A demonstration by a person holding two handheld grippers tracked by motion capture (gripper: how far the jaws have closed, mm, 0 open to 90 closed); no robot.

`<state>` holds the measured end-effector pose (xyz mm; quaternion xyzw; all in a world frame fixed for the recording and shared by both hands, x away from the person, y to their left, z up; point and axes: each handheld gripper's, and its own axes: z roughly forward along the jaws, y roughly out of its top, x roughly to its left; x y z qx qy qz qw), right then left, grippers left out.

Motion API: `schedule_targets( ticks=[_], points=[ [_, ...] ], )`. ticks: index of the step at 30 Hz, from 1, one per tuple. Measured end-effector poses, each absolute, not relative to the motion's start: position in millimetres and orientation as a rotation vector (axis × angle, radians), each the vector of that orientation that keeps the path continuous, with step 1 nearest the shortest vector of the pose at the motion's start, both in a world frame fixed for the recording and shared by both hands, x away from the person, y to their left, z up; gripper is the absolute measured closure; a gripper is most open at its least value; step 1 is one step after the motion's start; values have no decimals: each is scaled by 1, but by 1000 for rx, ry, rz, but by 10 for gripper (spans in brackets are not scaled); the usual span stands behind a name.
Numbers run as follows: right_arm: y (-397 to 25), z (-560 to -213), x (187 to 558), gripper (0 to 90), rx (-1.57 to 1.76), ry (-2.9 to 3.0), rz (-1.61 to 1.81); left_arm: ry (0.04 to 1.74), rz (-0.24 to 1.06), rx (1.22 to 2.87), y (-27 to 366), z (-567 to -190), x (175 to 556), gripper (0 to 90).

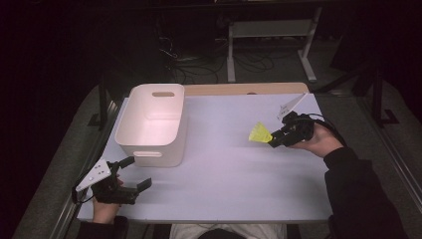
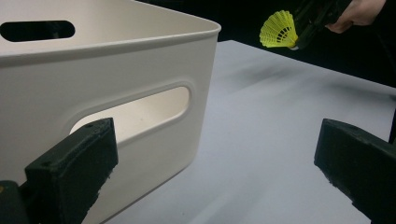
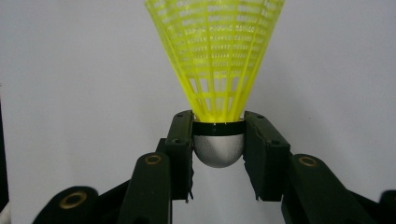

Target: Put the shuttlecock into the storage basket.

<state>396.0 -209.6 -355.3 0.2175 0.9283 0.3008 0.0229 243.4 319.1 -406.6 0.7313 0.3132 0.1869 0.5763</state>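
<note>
**Shuttlecock held above the desk, bin waiting**

A dark room surrounds a pale desk (image 1: 219,184). One yellow shuttlecock (image 1: 260,133) is pinched at its cork by the right hand-held gripper (image 1: 273,141), raised near the desk's right edge. One white bin (image 1: 152,124) stands at the far left corner. The left hand-held gripper (image 1: 135,174), jaws spread and empty, is held at the near left corner, just beside the bin. The shuttlecock is best carried over the bin's rim before release, so it drops inside.

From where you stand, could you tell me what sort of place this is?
Probably a lab recording bench: a bare white table in a dark room, loose cables on the floor behind it, and another metal table frame beyond.
</note>
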Motion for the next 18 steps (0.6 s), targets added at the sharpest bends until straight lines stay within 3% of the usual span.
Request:
schedule_targets(
  ticks=[18],
  points=[
    [-185, -325, 403, 633, 663, 2817, 965, 742, 439, 1696, 320, -406, 243, 0]
  ],
)
